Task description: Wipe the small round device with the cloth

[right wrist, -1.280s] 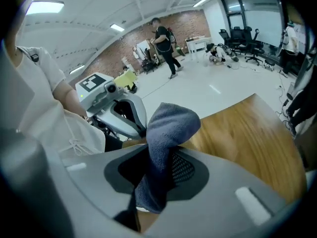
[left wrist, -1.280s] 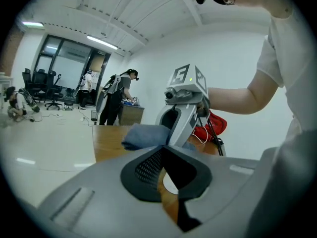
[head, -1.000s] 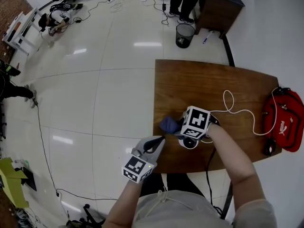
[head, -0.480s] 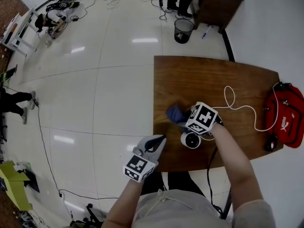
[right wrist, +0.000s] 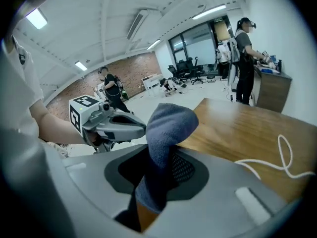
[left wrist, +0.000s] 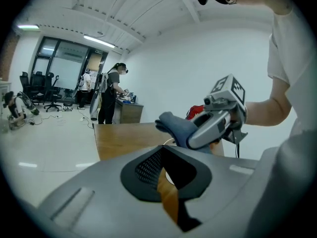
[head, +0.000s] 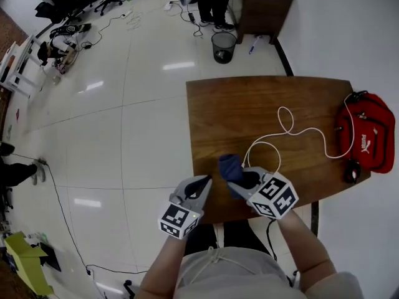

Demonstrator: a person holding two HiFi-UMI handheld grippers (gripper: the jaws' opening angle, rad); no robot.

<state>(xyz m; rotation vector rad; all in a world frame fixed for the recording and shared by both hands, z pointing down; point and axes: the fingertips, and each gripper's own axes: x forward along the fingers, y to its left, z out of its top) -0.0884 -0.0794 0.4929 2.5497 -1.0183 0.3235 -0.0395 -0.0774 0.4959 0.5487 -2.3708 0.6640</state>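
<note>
Nearest, at the table (head: 249, 104) edge, the left gripper (head: 204, 180) is idling, its jaws closed and empty. At its three o'clock, the right gripper (head: 244, 179) is pinching the cloth (head: 228, 165) above the wood, probably hiding the device underneath. Wiping is seemingly pausing or ending; I cannot tell which.

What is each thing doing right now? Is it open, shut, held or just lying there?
left gripper: shut, nothing in it
right gripper: shut on the cloth
cloth: pinched and bunched, sticking out past the jaws
white cable: lying in loose curls on the table
red bag: lying at the table's edge
bin: standing upright
small round device: hidden, can't tell
</note>
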